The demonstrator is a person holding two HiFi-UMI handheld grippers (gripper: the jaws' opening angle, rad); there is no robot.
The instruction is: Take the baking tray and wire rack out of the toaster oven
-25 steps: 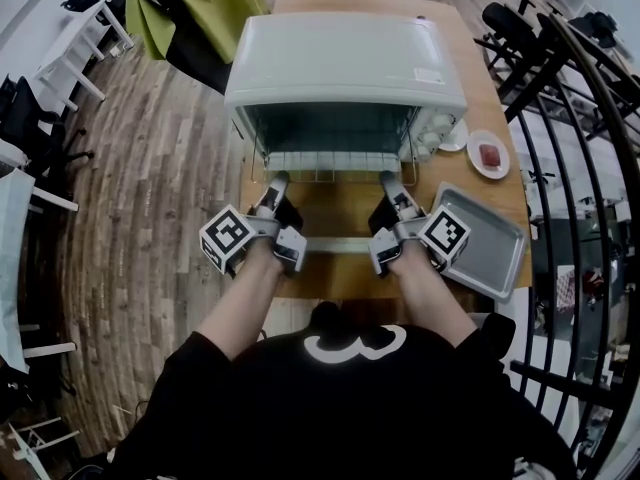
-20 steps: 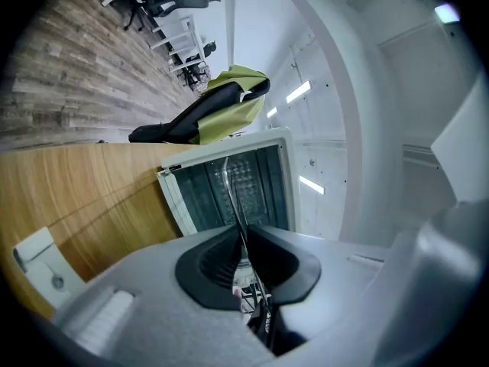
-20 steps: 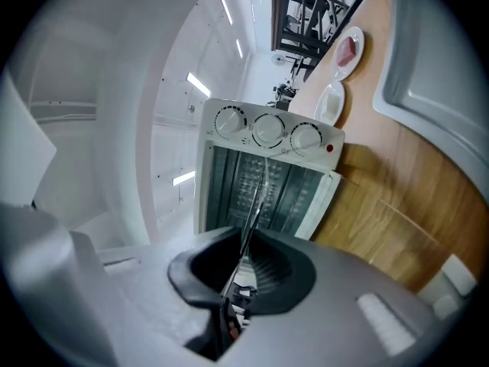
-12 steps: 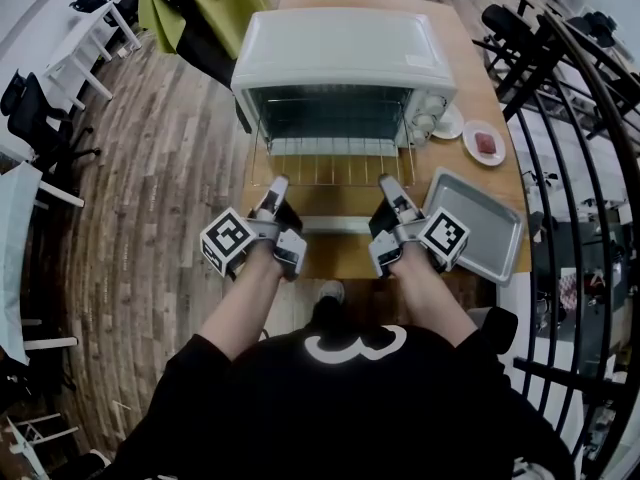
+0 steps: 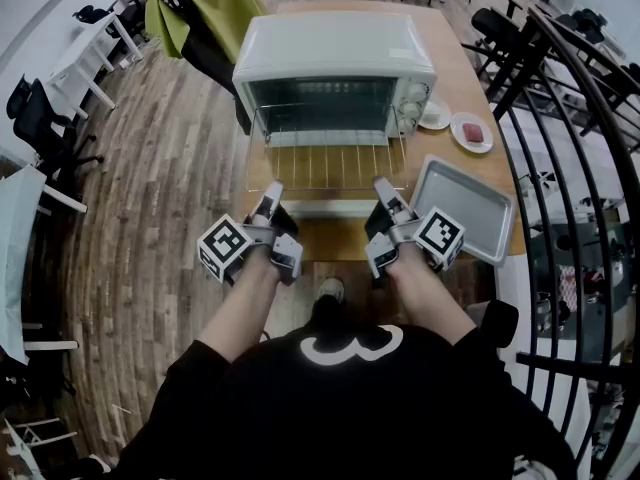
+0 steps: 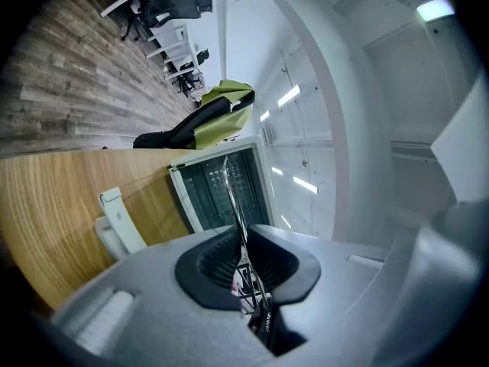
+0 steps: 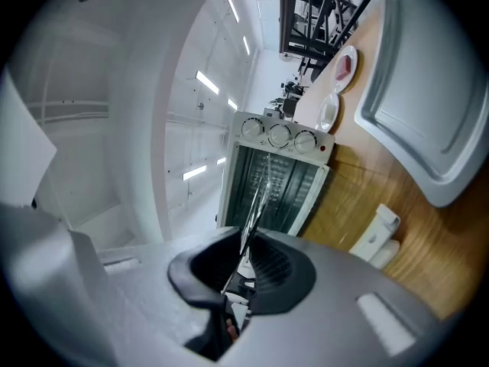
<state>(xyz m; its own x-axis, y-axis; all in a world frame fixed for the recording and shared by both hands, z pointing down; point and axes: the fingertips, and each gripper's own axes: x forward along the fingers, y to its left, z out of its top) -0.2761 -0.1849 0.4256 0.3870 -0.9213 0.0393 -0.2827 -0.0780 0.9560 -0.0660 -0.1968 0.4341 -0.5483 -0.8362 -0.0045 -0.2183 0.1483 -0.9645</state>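
The white toaster oven [image 5: 335,48] stands on the wooden table with its door folded down and the handle [image 5: 330,209] toward me. The wire rack [image 5: 325,163] sticks far out of the oven mouth, held level over the door. My left gripper [image 5: 271,192] is shut on the rack's near left edge and my right gripper [image 5: 382,187] is shut on its near right edge. In the left gripper view [image 6: 243,262] and in the right gripper view [image 7: 241,262] the rack shows edge-on between the pads. The grey baking tray [image 5: 462,208] lies on the table right of the door.
Two small plates [image 5: 434,116] [image 5: 470,131] sit to the right of the oven, one with something red on it. A chair draped with a green jacket [image 5: 195,8] stands at the table's far left. Black metal railing [image 5: 560,118] runs along the right.
Both grippers have drawn back toward me with the wire rack, which now reaches further out of the oven than before.
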